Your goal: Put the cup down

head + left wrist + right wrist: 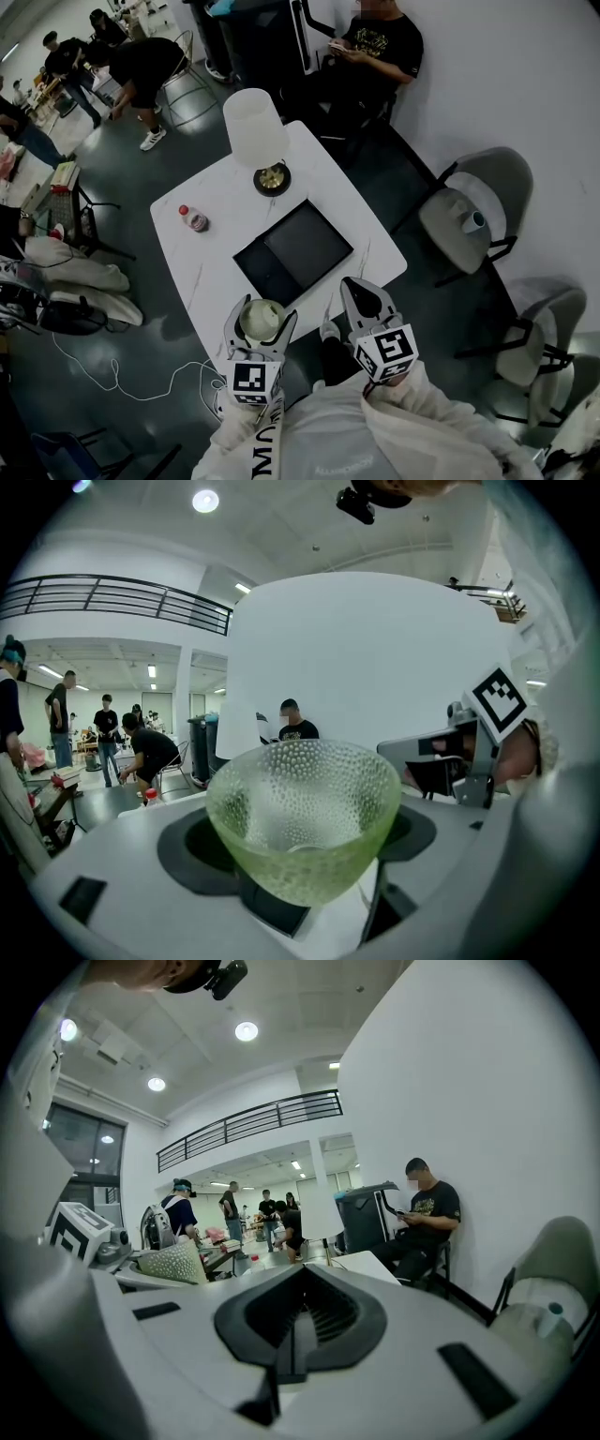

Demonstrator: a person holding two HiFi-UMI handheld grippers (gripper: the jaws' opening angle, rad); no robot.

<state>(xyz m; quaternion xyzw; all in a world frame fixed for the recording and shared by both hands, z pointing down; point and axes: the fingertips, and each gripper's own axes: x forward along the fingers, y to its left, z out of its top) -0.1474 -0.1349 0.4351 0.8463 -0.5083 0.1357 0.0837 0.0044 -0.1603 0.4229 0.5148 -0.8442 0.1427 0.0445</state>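
Note:
A pale green dimpled glass cup (pixel 262 320) (pixel 302 810) sits upright between the jaws of my left gripper (pixel 262 315) (pixel 305 860), which is shut on its sides. In the head view the cup is held at the near edge of the white table (pixel 216 272); I cannot tell whether it touches the top. My right gripper (pixel 358 292) (pixel 294 1321) is just to the right of the cup, shut and holding nothing. From the right gripper view the cup (pixel 174 1262) shows at the left.
On the table are a black tray (pixel 292 251) in the middle, a white-shaded lamp (pixel 256 131) at the far end and a small red-capped bottle (pixel 194 218) at the left. Grey chairs (pixel 469 217) stand to the right. A seated person (pixel 373 52) and other people are beyond.

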